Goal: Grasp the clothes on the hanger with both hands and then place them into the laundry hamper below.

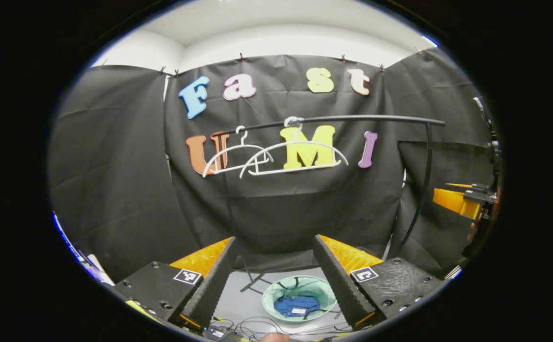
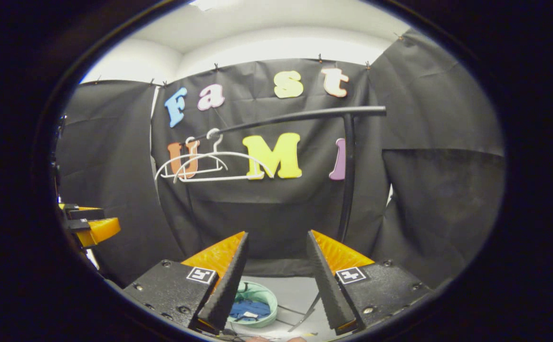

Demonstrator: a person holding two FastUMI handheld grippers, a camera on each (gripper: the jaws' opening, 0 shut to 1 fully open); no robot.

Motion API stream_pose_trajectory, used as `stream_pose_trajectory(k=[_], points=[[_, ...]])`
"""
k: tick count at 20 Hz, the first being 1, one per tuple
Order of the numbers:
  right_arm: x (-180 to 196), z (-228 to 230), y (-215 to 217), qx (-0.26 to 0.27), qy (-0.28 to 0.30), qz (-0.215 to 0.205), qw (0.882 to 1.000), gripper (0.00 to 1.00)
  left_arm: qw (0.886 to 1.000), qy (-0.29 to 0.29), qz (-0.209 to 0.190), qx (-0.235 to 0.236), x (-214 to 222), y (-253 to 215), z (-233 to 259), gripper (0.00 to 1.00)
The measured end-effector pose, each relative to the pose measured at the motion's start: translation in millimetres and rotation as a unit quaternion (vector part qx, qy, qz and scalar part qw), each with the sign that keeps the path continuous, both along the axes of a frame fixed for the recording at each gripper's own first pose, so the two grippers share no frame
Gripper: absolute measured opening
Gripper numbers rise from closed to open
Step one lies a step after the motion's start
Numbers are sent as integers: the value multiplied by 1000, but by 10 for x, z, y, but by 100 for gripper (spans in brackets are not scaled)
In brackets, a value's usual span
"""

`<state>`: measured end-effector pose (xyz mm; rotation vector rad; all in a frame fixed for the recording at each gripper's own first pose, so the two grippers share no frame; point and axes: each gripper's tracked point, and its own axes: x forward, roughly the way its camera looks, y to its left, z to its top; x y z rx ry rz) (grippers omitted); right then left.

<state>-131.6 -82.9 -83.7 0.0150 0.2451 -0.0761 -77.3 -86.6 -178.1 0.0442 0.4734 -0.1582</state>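
Hanging from the black rail (image 1: 352,118) are two white hangers (image 1: 295,156), both bare, side by side and overlapping at their near ends; the right gripper view shows the same pair (image 2: 210,166) toward the left end of the rail (image 2: 305,115). The rail's upright post (image 2: 348,175) curves down to the floor on the right.

Clothes: a blue garment (image 1: 297,305) lies crumpled inside the pale green laundry hamper (image 1: 271,292), which sits on the grey floor (image 1: 243,304) below the rail. A small white tag shows on the fabric. The right gripper view shows the hamper (image 2: 263,289) and the blue cloth (image 2: 250,308) partly behind that gripper's left-hand finger.

Left gripper (image 1: 274,273): fingers spread wide apart, nothing between them, raised well above the hamper. Right gripper (image 2: 276,270): likewise released, fingers apart and empty. Each gripper appears at the edge of the other's view: the right one at far right (image 1: 466,202), the left one at far left (image 2: 89,223).

Loose black cables (image 1: 257,327) trail across the floor in front of the hamper.
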Motion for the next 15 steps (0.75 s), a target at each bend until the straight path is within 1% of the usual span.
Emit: stream_pose_trajectory(k=[2, 5, 6, 11, 14, 15], points=[[-26, 210, 38, -12, -31, 8, 999, 80, 999, -36, 9, 1, -32, 99, 271, 98], [-124, 453, 78, -14, -70, 14, 997, 80, 995, -95, 11, -10, -36, 181, 641, 98], [-151, 530, 93, -16, -81, 13, 997, 79, 994, -111, 12, -14, -18, 225, 726, 98], [-309, 789, 116, -26, -123, -12, 992, 80, 983, -178, 26, -38, 24, 564, 1130, 99], [-427, 955, 218, -32, -149, -13, 988, 80, 977, -205, 32, -41, 12, 743, 1331, 99], [-473, 994, 242, -34, -158, -14, 987, 77, 975, -217, 30, -38, 0, 774, 1390, 99]])
